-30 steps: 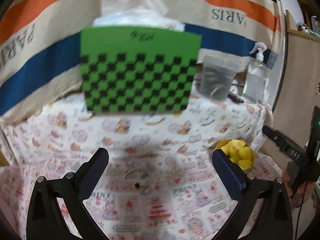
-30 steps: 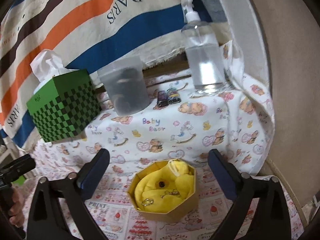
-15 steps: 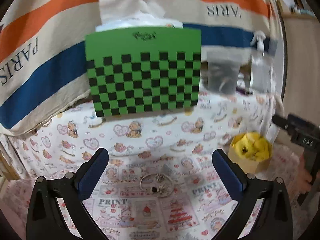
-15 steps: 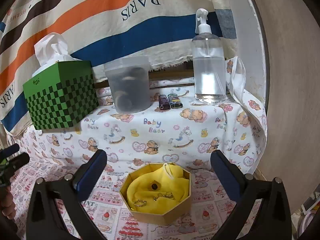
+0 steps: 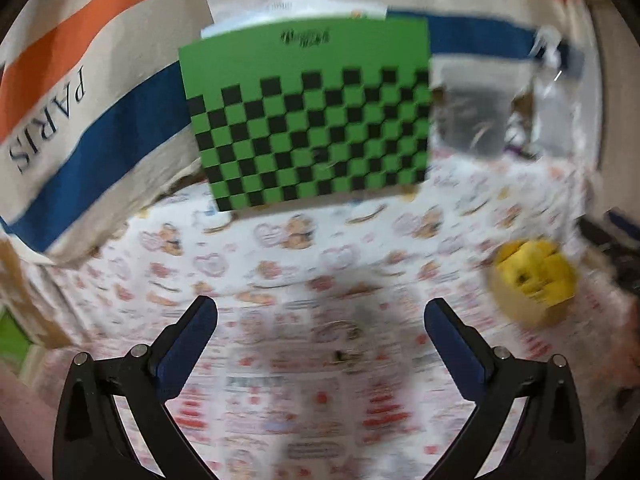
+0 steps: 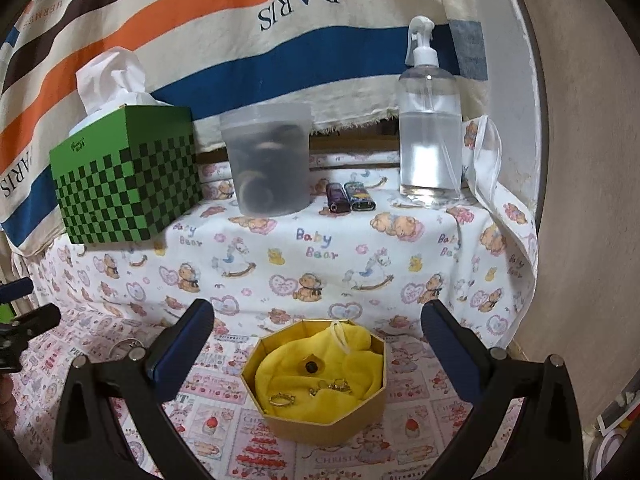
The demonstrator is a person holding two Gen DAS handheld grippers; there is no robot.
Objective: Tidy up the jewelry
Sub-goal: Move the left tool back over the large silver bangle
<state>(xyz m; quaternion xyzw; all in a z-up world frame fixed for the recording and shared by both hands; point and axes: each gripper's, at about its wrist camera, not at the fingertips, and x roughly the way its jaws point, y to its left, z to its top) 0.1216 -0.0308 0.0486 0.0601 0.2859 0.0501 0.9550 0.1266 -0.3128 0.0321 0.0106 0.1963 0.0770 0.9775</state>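
On the "Baby Bear" cloth [image 6: 316, 244], far left, stands a green checked tissue box [image 6: 128, 184]; nearer, between the wide-open right gripper [image 6: 318, 350], sits the octagonal box [image 6: 320, 384] holding rings. The left gripper [image 5: 320, 336], open too, frames a blurred bracelet [image 5: 338, 330]. Behind hangs "PARIS" fabric [image 6: 296, 4].

Green-blk checkered tissue box [image 6: 128, 176]

Both wrist views low, facing wall; share tissue box [image 5: 308, 120] [image 6: 124, 184]
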